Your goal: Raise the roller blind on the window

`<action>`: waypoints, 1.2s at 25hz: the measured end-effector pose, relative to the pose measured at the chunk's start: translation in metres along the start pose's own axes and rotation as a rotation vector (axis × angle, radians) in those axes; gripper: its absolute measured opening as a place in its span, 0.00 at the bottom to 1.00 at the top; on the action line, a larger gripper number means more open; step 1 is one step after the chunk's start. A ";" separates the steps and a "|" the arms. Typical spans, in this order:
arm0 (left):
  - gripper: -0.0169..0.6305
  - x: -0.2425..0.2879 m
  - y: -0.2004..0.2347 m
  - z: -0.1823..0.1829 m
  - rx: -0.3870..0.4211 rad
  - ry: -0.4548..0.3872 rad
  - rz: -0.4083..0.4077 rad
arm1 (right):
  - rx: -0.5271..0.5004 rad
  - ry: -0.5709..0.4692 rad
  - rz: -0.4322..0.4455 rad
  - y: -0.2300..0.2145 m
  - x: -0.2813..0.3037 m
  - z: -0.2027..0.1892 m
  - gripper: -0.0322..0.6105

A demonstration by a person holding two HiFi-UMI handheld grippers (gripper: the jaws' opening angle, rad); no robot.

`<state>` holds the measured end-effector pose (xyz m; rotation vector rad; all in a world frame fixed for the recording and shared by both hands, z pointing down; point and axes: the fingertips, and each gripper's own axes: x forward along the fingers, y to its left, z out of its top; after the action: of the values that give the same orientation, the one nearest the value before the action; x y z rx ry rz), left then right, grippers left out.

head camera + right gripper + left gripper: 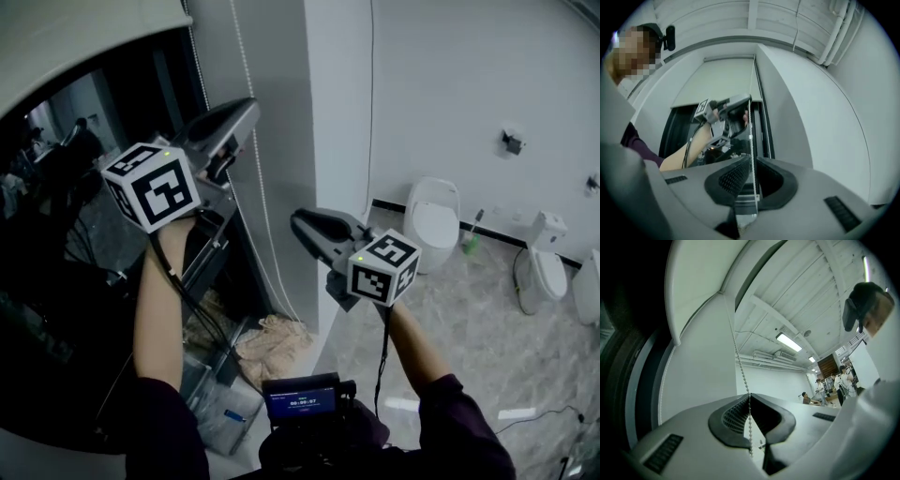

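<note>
Beside the dark window [56,281], left gripper [749,397] and right gripper [751,159] each pinch the thin beaded cord [739,364].

The left tool [246,114] is raised high beside the dark window [56,262], its tip at the bead chain [265,216]. The right tool [302,223] sits lower, just right of that chain. The roller blind [75,37] curves across the top left, and a white toilet [436,223] stands far right.
</note>
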<state>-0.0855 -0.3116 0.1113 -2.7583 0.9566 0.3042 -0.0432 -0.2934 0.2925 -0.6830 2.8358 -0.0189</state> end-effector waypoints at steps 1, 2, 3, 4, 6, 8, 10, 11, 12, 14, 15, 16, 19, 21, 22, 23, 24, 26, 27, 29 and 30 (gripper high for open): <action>0.05 -0.002 -0.003 -0.009 0.008 0.015 0.005 | 0.000 -0.025 0.003 -0.002 0.000 0.015 0.11; 0.05 -0.003 -0.005 -0.016 0.007 0.028 0.005 | -0.001 -0.048 0.004 -0.003 0.001 0.033 0.11; 0.05 -0.002 -0.005 -0.021 -0.003 0.041 0.003 | -0.005 -0.069 0.005 -0.005 0.004 0.055 0.11; 0.05 -0.001 -0.005 -0.024 -0.019 0.052 -0.001 | -0.011 -0.086 0.005 -0.007 0.008 0.078 0.11; 0.05 0.001 -0.002 -0.030 -0.052 0.071 -0.011 | -0.026 -0.113 0.009 -0.011 0.020 0.119 0.11; 0.05 -0.002 -0.005 -0.042 -0.075 0.084 -0.021 | -0.035 -0.136 0.016 -0.010 0.028 0.148 0.11; 0.05 -0.011 -0.015 -0.062 -0.091 0.091 -0.033 | -0.051 -0.155 0.027 -0.003 0.034 0.161 0.11; 0.05 -0.016 -0.021 -0.072 -0.097 0.094 -0.038 | -0.059 -0.161 0.034 0.002 0.036 0.165 0.11; 0.05 -0.021 -0.027 -0.082 -0.101 0.099 -0.041 | -0.065 -0.167 0.043 0.007 0.039 0.168 0.11; 0.05 -0.027 -0.035 -0.100 -0.105 0.117 -0.042 | -0.077 -0.175 0.059 0.015 0.046 0.177 0.11; 0.05 -0.030 -0.038 -0.108 -0.109 0.127 -0.041 | -0.086 -0.177 0.065 0.019 0.051 0.182 0.11; 0.05 -0.032 -0.040 -0.116 -0.117 0.134 -0.041 | -0.095 -0.177 0.070 0.022 0.055 0.187 0.12; 0.05 -0.040 -0.048 -0.135 -0.135 0.150 -0.038 | -0.115 -0.180 0.076 0.028 0.064 0.197 0.14; 0.05 -0.044 -0.053 -0.143 -0.122 0.166 -0.033 | -0.139 -0.183 0.069 0.029 0.071 0.203 0.14; 0.05 -0.045 -0.054 -0.146 -0.108 0.177 -0.029 | -0.151 -0.184 0.066 0.028 0.075 0.207 0.14; 0.05 -0.045 -0.055 -0.149 -0.094 0.188 -0.026 | -0.161 -0.185 0.063 0.028 0.079 0.211 0.14; 0.05 -0.046 -0.055 -0.151 -0.085 0.197 -0.025 | -0.168 -0.184 0.061 0.029 0.083 0.214 0.14; 0.05 -0.047 -0.057 -0.155 -0.092 0.201 -0.030 | -0.194 -0.175 0.040 0.031 0.088 0.216 0.14; 0.05 -0.048 -0.057 -0.155 -0.101 0.197 -0.033 | -0.217 -0.169 0.019 0.030 0.089 0.216 0.13; 0.05 -0.048 -0.058 -0.154 -0.103 0.190 -0.029 | -0.271 -0.169 -0.024 0.028 0.090 0.217 0.08; 0.05 -0.048 -0.057 -0.153 -0.089 0.189 -0.019 | -0.304 -0.175 -0.046 0.028 0.089 0.217 0.08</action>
<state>-0.0672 -0.2795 0.2778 -2.9166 0.9820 0.0856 -0.0853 -0.3004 0.0597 -0.7681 2.6776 0.4506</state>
